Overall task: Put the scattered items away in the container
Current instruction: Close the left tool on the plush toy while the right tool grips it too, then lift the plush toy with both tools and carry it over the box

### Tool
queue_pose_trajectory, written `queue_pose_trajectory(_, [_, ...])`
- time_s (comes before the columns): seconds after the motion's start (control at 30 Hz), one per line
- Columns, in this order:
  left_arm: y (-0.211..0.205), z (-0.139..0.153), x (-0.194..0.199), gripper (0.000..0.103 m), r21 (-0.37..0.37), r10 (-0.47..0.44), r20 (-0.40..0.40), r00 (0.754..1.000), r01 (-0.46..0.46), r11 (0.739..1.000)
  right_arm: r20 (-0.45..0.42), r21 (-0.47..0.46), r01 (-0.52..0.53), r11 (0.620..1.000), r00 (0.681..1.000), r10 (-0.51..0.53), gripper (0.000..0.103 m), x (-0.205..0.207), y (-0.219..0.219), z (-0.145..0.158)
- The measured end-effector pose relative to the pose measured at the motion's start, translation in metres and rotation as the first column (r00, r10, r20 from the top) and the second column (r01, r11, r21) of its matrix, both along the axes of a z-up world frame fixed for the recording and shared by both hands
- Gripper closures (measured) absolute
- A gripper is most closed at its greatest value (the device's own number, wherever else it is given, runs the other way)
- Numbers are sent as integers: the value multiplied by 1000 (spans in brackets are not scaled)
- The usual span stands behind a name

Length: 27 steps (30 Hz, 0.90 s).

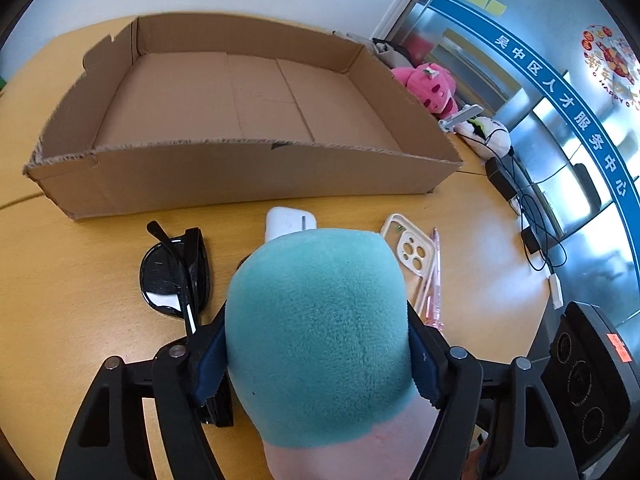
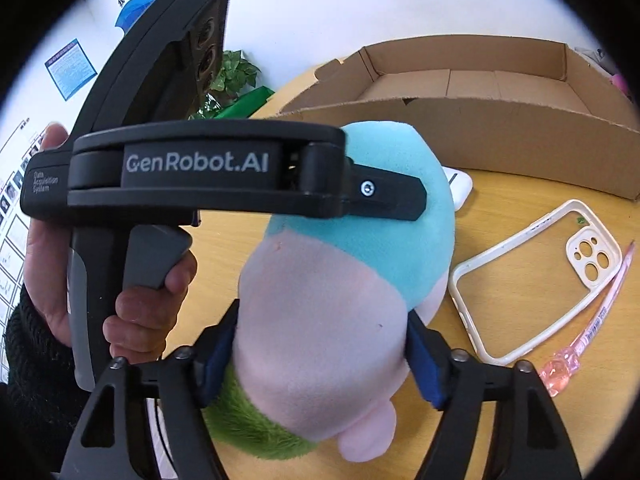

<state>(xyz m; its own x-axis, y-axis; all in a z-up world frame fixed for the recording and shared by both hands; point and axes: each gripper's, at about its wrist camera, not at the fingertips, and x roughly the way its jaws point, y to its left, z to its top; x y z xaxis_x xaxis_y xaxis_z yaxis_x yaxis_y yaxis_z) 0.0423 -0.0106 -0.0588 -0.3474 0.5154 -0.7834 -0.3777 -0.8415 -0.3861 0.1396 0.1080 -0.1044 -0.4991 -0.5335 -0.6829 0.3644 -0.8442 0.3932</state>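
Observation:
A plush toy with a teal top point(image 1: 316, 320), a pink body point(image 2: 320, 320) and a green end lies on the wooden table in front of the cardboard box point(image 1: 240, 148). My left gripper point(image 1: 316, 344) has its blue pads pressed on the teal part. My right gripper point(image 2: 320, 352) squeezes the pink part. Around the toy lie black sunglasses point(image 1: 176, 268), a white earbud case point(image 1: 288, 222), a cream phone case point(image 2: 532, 280) and a pink pen point(image 2: 592, 320). Nothing is inside the box point(image 2: 480, 120).
A person's hand point(image 2: 132, 312) grips the left gripper's handle. Beyond the box's right end sit a pink plush point(image 1: 428, 88), a white plush point(image 1: 488, 136), chargers and cables point(image 1: 532, 236). A green plant point(image 2: 232, 76) stands at the table's far left edge.

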Motion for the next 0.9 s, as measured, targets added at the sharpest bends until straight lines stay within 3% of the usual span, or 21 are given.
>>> queue_pose_trajectory(0.13, [1,35,16,25,-1,0,-83,997,0,1000,-67,-5,-15,1000,998,15,36,17,4,21])
queue_pose_trajectory(0.27, [2,95,25,25,0,-12,-222,975,12,1000,-192,-16,-20,1000,981,17,37,29,12,63])
queue_pose_trajectory(0.37, [7,154,25,25,-18,-40,-344,938,36,999,-313,-5,-21,1000,950,19,37,32,18,107])
queue_pose_trajectory(0.47, [10,217,20,25,-39,-63,-458,887,51,998,-435,14,-21,1000,900,25,38,28,24,158])
queue_pose_trajectory(0.63, [13,312,-1,25,-82,-86,-589,804,46,996,-571,22,-18,1000,821,28,38,9,33,241])
queue_pose_trajectory(0.9, [9,421,-59,25,-120,-96,-645,758,23,992,-641,18,-38,999,766,41,38,-40,39,341])
